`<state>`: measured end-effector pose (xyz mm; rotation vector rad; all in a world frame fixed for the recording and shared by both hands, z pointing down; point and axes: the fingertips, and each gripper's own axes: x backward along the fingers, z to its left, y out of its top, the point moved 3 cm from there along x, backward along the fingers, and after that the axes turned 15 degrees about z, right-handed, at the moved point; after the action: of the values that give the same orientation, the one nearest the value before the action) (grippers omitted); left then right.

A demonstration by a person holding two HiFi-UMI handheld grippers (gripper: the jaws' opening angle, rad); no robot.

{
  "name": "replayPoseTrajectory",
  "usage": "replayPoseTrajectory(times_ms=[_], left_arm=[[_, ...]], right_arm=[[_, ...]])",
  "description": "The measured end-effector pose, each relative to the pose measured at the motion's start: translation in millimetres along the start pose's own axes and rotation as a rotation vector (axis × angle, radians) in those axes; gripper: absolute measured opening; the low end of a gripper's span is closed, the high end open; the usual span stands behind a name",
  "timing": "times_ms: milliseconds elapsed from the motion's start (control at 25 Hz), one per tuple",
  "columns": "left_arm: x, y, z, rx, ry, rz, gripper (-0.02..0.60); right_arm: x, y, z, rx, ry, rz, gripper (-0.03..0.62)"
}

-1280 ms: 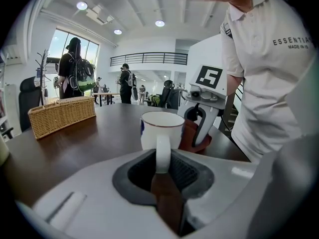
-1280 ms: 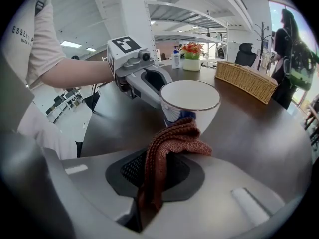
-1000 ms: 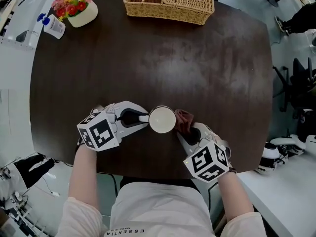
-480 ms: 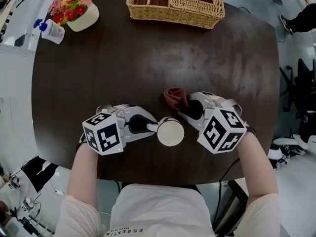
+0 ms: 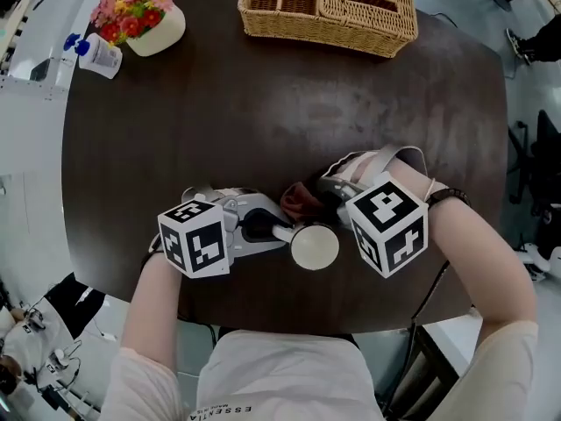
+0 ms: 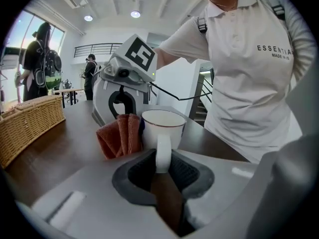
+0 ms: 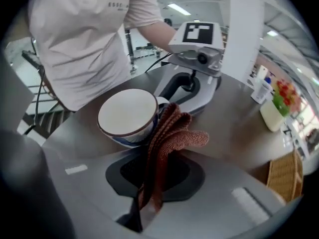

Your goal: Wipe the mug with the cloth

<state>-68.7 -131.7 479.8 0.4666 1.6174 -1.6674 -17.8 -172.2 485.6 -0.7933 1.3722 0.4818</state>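
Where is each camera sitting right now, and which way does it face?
Head view: on the person's head, facing steeply down at the table; shows arms, shirt, left claw shut on the mug handle, right claw shut on the cloth.
Left gripper view: on the left claw, facing along its jaws past the mug to the right claw; shirt at right.
Right gripper view: on the right claw, facing mug and left claw; shirt upper left.
Shared: both gripper views see mug and cloth from opposite sides.
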Motion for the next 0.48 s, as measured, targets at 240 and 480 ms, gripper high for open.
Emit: replayPoseTrajectory(times_ms=[240, 480], left_arm=[[0.5, 0.6, -0.2, 0.032, 0.017, -0.011, 0.080], [0.1, -1.2, -4.1, 0.078, 0.067, -0.012, 0.080]], right_arm=[[2.1, 1.1, 4.4, 0.131, -0.007, 0.039, 0.078], [-4.0, -10.2, 23.0, 0.114, -0.071, 0.073, 0.078]])
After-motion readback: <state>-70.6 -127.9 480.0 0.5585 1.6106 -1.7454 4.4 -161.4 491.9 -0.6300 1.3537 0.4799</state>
